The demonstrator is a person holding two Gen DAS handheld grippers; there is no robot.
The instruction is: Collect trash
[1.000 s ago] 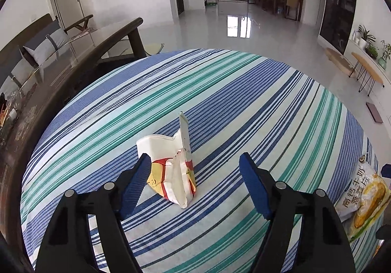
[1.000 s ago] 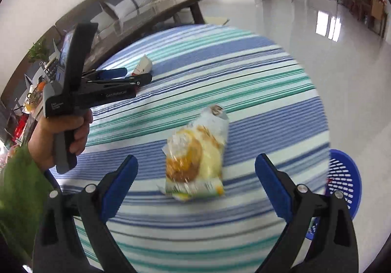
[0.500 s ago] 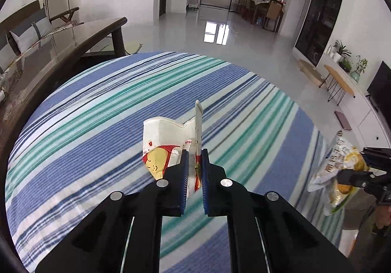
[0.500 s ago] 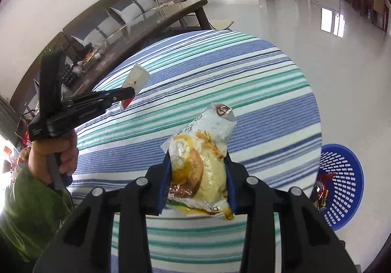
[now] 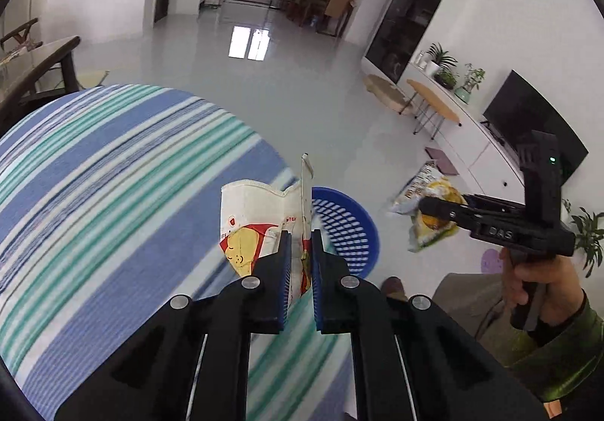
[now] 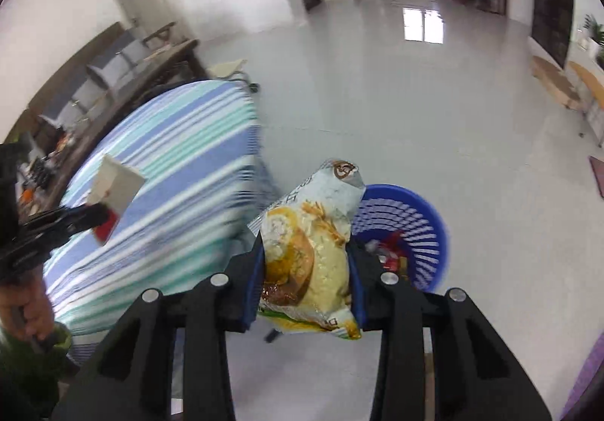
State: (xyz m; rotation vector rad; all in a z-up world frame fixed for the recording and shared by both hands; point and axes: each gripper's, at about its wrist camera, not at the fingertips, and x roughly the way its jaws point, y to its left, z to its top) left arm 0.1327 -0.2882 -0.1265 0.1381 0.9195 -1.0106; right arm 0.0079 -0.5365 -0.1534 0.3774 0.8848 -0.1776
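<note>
Glossy grey floor fills the upper half of both views, and a blue-and-green striped tablecloth (image 5: 113, 175) spreads across the left of each frame. At centre of the left wrist view, the left gripper (image 5: 300, 262) has its fingers pinched nearly together on a thin edge of the torn white carton (image 5: 260, 221) with a red and yellow print. The carton stands up between them, over the table's edge. Just right of it, lower centre, sits the blue basket (image 5: 351, 232) on the floor, some red scraps already inside in the right wrist view. Further right, the right gripper (image 6: 305, 270) has its fingers closed partway on the yellow snack bag (image 6: 313, 255), squeezing its middle — the bag hangs in the air short of the basket.

Risks, as I judge them: the carton is held by a thin flap, so it could slip or tear loose on the swing. Released too early, either piece would drop onto the floor — light wrappers drift. The two grippers could also knock together over the small basket mouth.
</note>
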